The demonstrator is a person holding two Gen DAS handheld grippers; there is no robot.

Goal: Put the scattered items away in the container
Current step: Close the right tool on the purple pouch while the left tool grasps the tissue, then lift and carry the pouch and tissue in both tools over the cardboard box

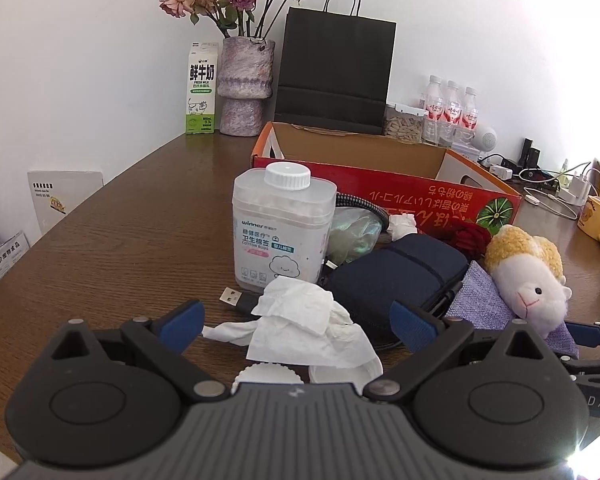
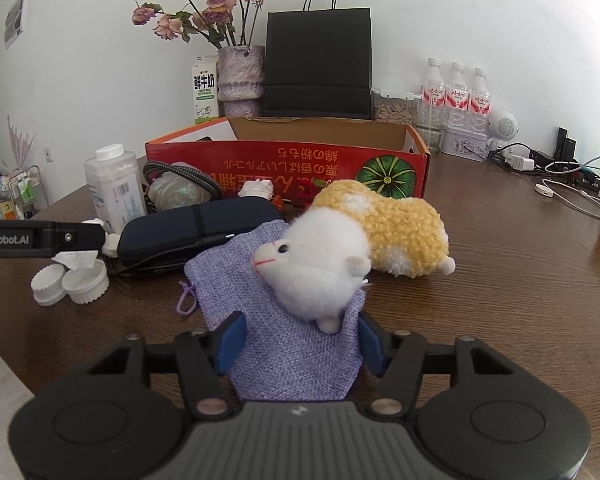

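On the left, at 9 o'clock of the pile: tub [image 1: 280,232] of cotton buds, standing up on the table [image 1: 120,240]. Just at 6 o'clock of the tub: black plug [image 1: 236,300] and crumpled tissue [image 1: 300,340]. At 6 o'clock of the tissue: 2 white caps [image 2: 68,280].

Left claw [image 1: 296,322] wide apart, tissue lying between the 2 fingers, not pinched, nothing held.

In the middle: dark case [image 1: 396,276], with a grey cord, a shiny bag and 1 more tissue ball at its 12 o'clock.

At 3 o'clock of the case: purple pouch [image 2: 260,280], flat on the table, with the sheep [image 2: 320,272] lying on its far end.

Right claw [image 2: 300,340] half closed around the near end of the pouch, pads looking pressed on both sides. Pouch not lifted yet, as far as can be seen.

Red box [image 2: 260,160] at 12 o'clock of the whole pile, open on top. No tidy-up thing seen inside, though the floor of the box mostly hidden.

So, by the look of it: just starting. 0 things put away. Left to do: tub, plug, tissues, caps, case, cord, bag, pouch, sheep.
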